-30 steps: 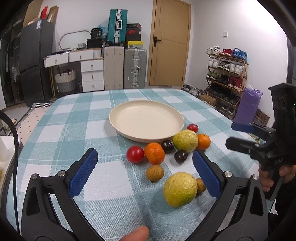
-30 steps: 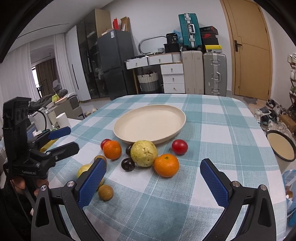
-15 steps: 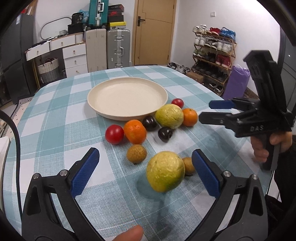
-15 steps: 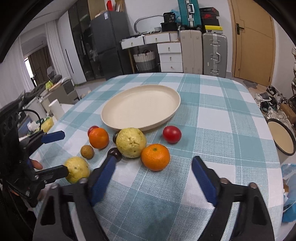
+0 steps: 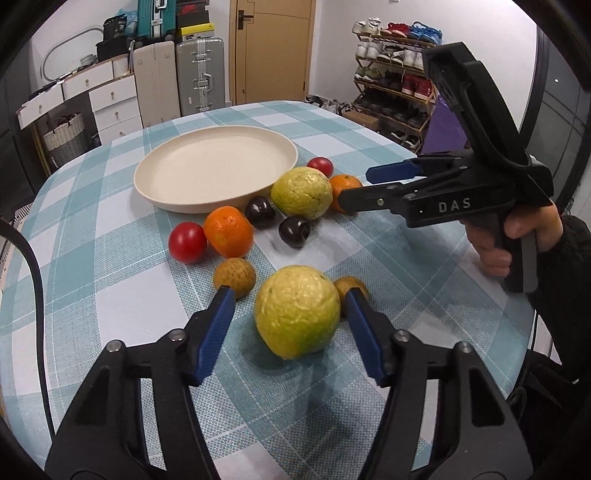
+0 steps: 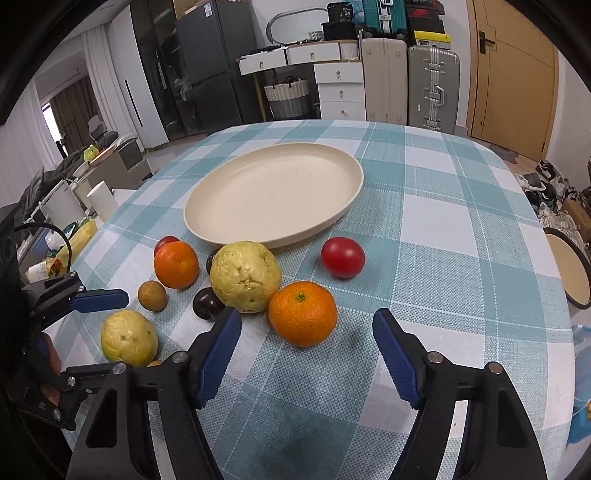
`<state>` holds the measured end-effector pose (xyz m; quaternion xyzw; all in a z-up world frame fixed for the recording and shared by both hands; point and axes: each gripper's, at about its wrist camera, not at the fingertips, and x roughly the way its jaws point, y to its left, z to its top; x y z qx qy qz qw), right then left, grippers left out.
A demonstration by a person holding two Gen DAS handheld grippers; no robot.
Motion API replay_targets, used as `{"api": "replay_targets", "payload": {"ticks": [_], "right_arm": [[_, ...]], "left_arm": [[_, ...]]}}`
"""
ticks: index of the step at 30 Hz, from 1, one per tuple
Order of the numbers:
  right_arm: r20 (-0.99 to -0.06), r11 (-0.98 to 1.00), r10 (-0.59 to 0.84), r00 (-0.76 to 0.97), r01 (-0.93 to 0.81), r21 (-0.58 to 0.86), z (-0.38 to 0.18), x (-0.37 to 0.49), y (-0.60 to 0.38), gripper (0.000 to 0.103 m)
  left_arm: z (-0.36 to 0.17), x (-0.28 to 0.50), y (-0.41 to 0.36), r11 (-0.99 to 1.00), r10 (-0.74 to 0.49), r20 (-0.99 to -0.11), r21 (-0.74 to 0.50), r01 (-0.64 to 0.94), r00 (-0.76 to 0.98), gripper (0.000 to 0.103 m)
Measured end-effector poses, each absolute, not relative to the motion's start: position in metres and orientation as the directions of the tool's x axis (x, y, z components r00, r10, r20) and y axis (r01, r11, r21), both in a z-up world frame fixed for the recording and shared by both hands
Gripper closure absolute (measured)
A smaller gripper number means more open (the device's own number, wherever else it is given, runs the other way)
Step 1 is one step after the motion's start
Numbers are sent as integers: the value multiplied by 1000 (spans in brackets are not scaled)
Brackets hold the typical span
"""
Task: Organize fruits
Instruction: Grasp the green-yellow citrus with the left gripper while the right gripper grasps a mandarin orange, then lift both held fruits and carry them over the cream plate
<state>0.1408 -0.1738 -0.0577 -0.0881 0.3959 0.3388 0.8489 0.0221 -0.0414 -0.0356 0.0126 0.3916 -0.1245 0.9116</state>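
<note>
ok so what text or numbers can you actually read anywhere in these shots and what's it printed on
"DAS": white letters on the side of the right gripper, seen from the left wrist view.
"38" or similar: on a dark box atop the drawers, right wrist view; blurred, not certain.
Yellow label on the stacked boxes above the suitcases: too small to read.
Nothing readable on the fruit, the plate or the tablecloth.

A wooden door (image 5: 271,51) stands at upper centre of the left wrist view; 2 upright suitcases (image 5: 179,79) and white drawers (image 5: 110,99) sit to its left; a shoe rack (image 5: 397,79) fills the upper right; white walls (image 5: 332,40) behind.
</note>
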Motion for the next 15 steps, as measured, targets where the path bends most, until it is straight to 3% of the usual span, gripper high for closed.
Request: {"api": "replay_targets", "payload": {"ticks": [5, 15], "right_arm": [[-749, 761, 481, 456, -641, 99, -63, 145, -169, 35], [-764, 749, 467, 445, -659, 73, -68, 145, -163, 58]], "left_arm": [[-38, 24, -42, 963, -238, -728, -92, 252, 643, 57], [-34, 21, -36, 961, -260, -703, -122, 247, 662, 58]]}}
